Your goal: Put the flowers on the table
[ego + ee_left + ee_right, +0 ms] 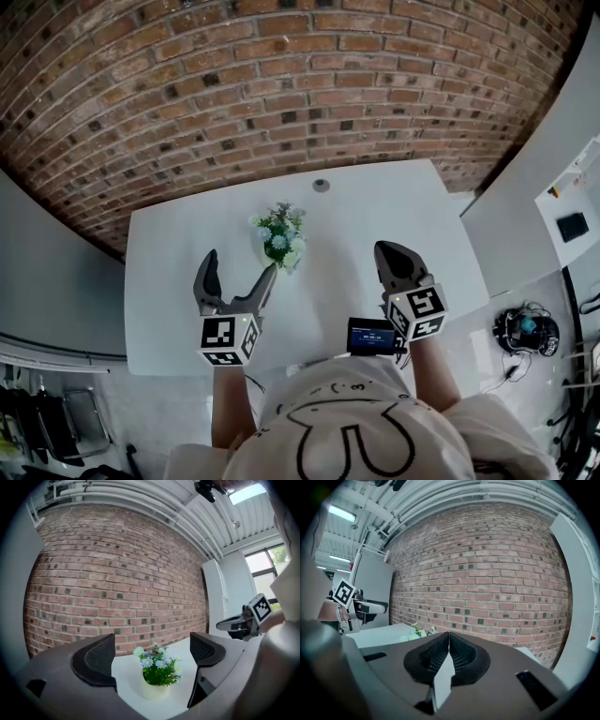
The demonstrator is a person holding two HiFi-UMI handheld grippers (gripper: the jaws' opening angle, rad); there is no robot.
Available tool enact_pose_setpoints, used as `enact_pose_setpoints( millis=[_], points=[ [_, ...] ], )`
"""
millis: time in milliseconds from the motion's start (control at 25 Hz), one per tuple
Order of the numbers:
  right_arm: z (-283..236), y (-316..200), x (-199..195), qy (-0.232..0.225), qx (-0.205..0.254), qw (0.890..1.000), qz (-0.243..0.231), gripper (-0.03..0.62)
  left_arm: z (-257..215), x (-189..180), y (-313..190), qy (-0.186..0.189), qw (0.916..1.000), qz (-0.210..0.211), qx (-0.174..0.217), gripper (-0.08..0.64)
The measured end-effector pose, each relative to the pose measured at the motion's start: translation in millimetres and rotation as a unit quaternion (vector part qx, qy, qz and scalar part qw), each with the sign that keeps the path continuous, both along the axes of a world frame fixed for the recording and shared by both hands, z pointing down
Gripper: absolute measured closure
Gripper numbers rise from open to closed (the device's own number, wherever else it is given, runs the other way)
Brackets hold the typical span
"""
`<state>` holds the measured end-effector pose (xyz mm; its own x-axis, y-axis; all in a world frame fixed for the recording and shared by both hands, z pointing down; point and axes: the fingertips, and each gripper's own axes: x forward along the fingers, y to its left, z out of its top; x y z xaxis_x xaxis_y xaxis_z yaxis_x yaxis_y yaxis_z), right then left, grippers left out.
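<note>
While the small bunch of blue and white flowers in a pale round pot (280, 236) stands upright on the white table (178, 281), a bit closer to the far edge than the near one, nothing is holding it. The left gripper (241, 265) hangs just in front of the pot, its jaws wide apart and empty. The right gripper (396, 258) hangs nearer the right edge, its jaws pressed together on nothing. A red brick wall (281, 84) stands behind the table.
</note>
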<state>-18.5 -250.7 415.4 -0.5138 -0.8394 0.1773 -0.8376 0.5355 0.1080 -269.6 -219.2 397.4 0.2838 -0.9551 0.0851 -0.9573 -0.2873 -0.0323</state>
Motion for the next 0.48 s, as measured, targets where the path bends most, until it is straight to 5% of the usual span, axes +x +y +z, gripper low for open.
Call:
enact_pose_setpoints(
  millis=[80, 120, 200, 480],
  points=[
    [-9.4, 1.6, -2.3, 0.002, 0.016, 1.000, -0.002, 0.578, -3.9, 1.9, 5.7, -0.004, 0.9999, 0.009, 0.009, 0.057],
    [-13.3, 2.2, -3.1, 0.001, 0.022, 1.000, -0.002, 0.578, -7.0, -1.8, 8.4, -0.005, 0.9998, -0.003, 0.018, 0.139],
    [-20.0, 2.5, -5.1, 0.000, 0.032, 0.999, -0.003, 0.578, -14.3, -12.0, 12.8, -0.003, 0.9987, -0.033, 0.040, 0.546],
    [-29.5, 3.0, -13.0, 0.007, 0.047, 0.999, -0.009, 0.578, -23.0, -14.2, 17.0, 0.016, 0.9984, -0.008, 0.055, 0.549]
  ],
)
